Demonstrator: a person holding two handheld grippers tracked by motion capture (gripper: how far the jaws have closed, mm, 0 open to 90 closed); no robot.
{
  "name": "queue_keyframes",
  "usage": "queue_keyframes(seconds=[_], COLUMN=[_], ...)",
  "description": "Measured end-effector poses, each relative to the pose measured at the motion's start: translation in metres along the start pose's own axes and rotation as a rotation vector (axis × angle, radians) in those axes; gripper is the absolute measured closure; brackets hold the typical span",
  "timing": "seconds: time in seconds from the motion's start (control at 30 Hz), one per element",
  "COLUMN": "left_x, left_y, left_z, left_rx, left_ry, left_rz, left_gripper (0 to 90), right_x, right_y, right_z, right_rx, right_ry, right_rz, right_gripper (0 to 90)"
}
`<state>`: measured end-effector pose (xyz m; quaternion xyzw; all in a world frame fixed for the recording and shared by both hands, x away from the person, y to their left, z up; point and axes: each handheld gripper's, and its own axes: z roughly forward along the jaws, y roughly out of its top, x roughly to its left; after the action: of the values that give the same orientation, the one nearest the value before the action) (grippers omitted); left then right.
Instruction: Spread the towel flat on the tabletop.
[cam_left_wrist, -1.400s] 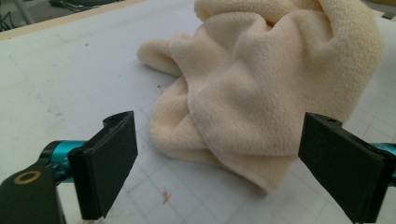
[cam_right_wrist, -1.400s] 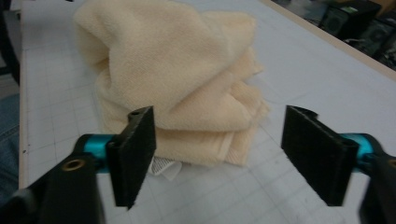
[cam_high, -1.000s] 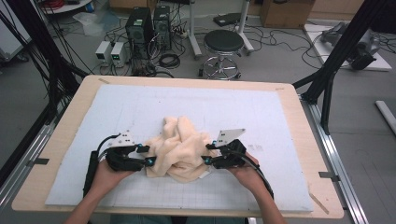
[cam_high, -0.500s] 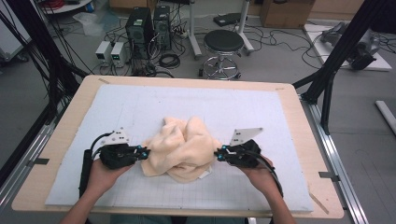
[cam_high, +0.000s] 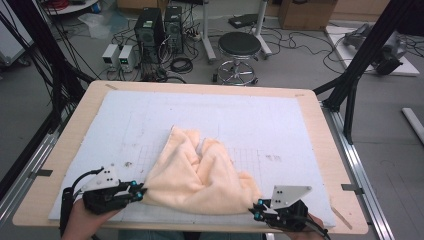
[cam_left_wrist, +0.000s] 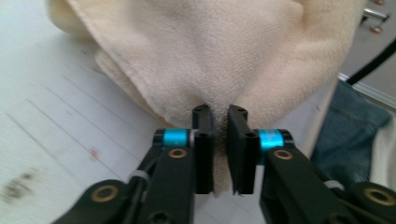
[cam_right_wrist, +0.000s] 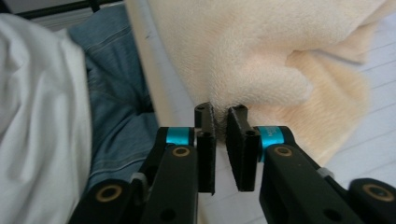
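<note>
A cream towel (cam_high: 200, 175) lies partly spread on the white mat (cam_high: 250, 115), its near edge pulled taut between my two grippers. My left gripper (cam_high: 140, 192) is at the near left, and its pads pinch the towel's left corner (cam_left_wrist: 210, 51). My right gripper (cam_high: 255, 207) is at the near right edge, and its pads pinch the other corner (cam_right_wrist: 243, 51). Both pairs of jaws closed on the cloth and have just been opening a little, with the towel still between the pads. The far part of the towel is rumpled into two folds.
The mat covers a wooden table (cam_high: 320, 130). Behind it on the floor stand a round stool (cam_high: 240, 47), computer towers (cam_high: 160, 30) and cables. Black frame posts (cam_high: 360, 65) flank the table. The person's jeans (cam_right_wrist: 116, 93) are just past the near edge.
Both grippers have moved apart and back toward the near edge, each with a towel corner in it. The bunched heap has been drawn out into a wider, flatter shape.
</note>
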<state>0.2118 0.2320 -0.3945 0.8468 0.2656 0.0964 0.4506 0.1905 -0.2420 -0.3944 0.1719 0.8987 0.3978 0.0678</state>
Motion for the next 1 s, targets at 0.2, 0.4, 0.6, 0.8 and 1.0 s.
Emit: queue_keyframes(seconds=[0.2, 0.4, 0.6, 0.8, 1.0], left_x=[0.012, 0.034, 0.055, 0.062, 0.055], left_y=[0.014, 0.042, 0.059, 0.050, 0.042], left_z=[-0.001, 0.029, 0.075, 0.097, 0.089], left_rx=[-0.027, -0.053, 0.001, 0.110, 0.105], left_ry=[0.024, 0.011, -0.020, -0.078, -0.040], left_rz=[-0.002, 0.002, -0.010, -0.030, -0.001], left_gripper=[58.1, 51.5, 47.4, 63.7, 85.0], right_x=[-0.012, -0.052, -0.104, -0.119, -0.110], right_y=[0.016, 0.051, 0.080, 0.069, 0.062], right_z=[-0.017, 0.001, 0.059, 0.106, 0.099], right_rx=[-0.053, -0.063, -0.058, 0.062, 0.082], right_ry=[-0.039, -0.102, -0.038, 0.123, 0.145], right_rz=[0.009, -0.023, -0.001, 0.049, 0.030], right_gripper=[63.0, 54.4, 47.5, 66.9, 89.3])
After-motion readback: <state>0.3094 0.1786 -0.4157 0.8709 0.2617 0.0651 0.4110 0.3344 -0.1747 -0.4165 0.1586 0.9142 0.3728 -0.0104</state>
